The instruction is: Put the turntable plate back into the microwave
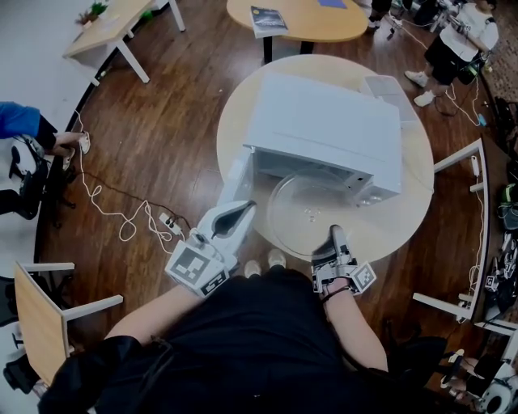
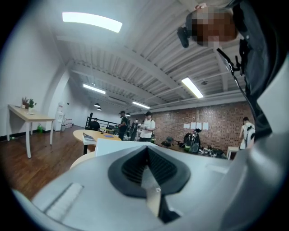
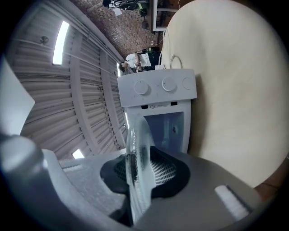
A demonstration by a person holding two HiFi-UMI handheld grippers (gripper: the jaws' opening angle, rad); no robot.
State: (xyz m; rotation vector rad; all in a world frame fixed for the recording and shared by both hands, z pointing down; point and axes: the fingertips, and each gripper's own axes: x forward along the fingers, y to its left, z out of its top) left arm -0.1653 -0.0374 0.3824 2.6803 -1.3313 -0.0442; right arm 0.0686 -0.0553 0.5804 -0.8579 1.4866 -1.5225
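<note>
A white microwave (image 1: 324,129) stands on a round beige table (image 1: 405,218) with its door (image 1: 235,182) swung open to the left. The clear glass turntable plate (image 1: 303,212) lies level in front of the open cavity, its far edge at the opening. My right gripper (image 1: 334,236) is shut on the plate's near rim. In the right gripper view the plate (image 3: 135,158) stands edge-on between the pads, with the microwave (image 3: 158,97) and its knobs straight ahead. My left gripper (image 1: 239,212) hovers by the door's lower edge. Its pads (image 2: 146,151) meet with nothing between them.
A power strip and white cable (image 1: 166,222) lie on the wooden floor to the left. A second round table (image 1: 299,20) stands behind. A chair (image 1: 40,323) is at the lower left, white frames (image 1: 477,234) stand to the right, and people (image 1: 453,40) are at the back right.
</note>
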